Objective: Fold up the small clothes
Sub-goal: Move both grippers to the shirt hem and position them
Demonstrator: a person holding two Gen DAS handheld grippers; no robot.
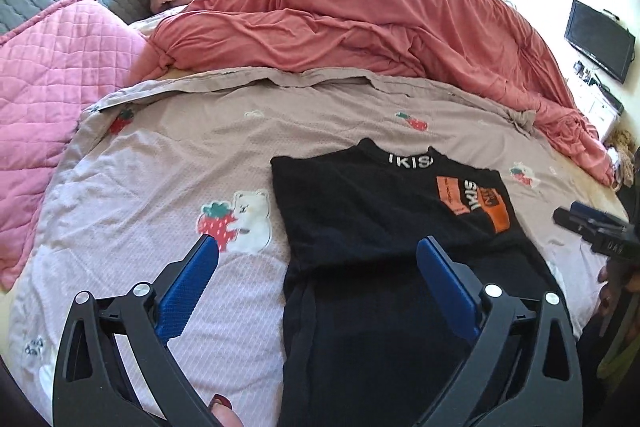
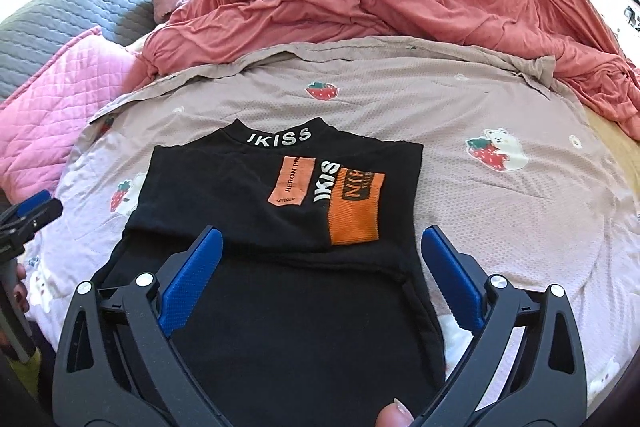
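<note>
The black top [image 2: 256, 211] lay flat on the strawberry-print blanket [image 2: 500, 219], collar away from me and its upper part already doubled over the lower, so the orange patches [image 2: 354, 205] showed on the folded layer. I held my left gripper [image 1: 318, 247] above its left edge and my right gripper [image 2: 322, 233] above its right half, both with the jaws spread wide and nothing between the blue pads [image 2: 192, 279]; neither touched the cloth. I judged the top to be light, soft knit that would sag and slide on itself the moment it was lifted, so a single pinch in the middle would only bunch it. The better hold seemed to be at the two near corners of the hem, one per gripper, biting through every layer at once so the fold stayed together. The loose blanket beneath looked just as thin, and I thought a deep bite might catch it too.
</note>
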